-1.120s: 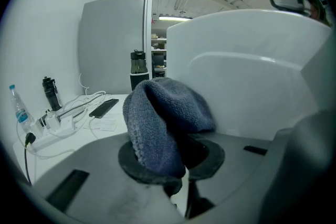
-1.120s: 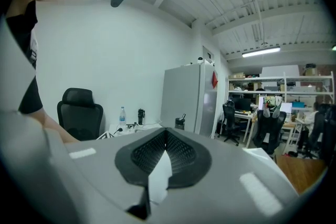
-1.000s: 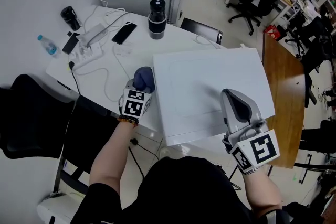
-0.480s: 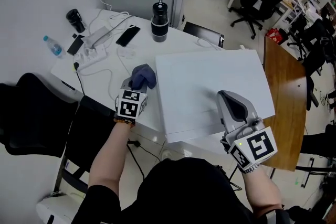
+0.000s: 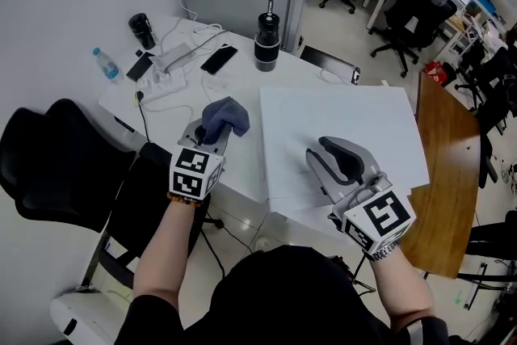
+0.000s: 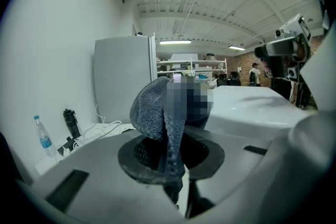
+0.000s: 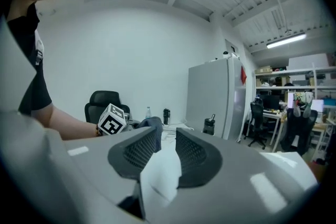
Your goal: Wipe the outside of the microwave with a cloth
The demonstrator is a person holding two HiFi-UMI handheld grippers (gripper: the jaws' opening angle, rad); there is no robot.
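Your left gripper [image 5: 208,133] clamps the cloth [image 5: 224,117] just left of the microwave [image 5: 371,125] — your right gripper [image 5: 319,152], jaws just opening and empty, over its top.

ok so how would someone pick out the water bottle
From the white microwave, look left across the white table to its corner by the wall. The water bottle stands there near a power strip and a black flask; it alone is clear plastic with a blue cap.

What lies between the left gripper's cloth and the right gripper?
Only the microwave's bare white top lies between cloth and right gripper, shown in the head view.
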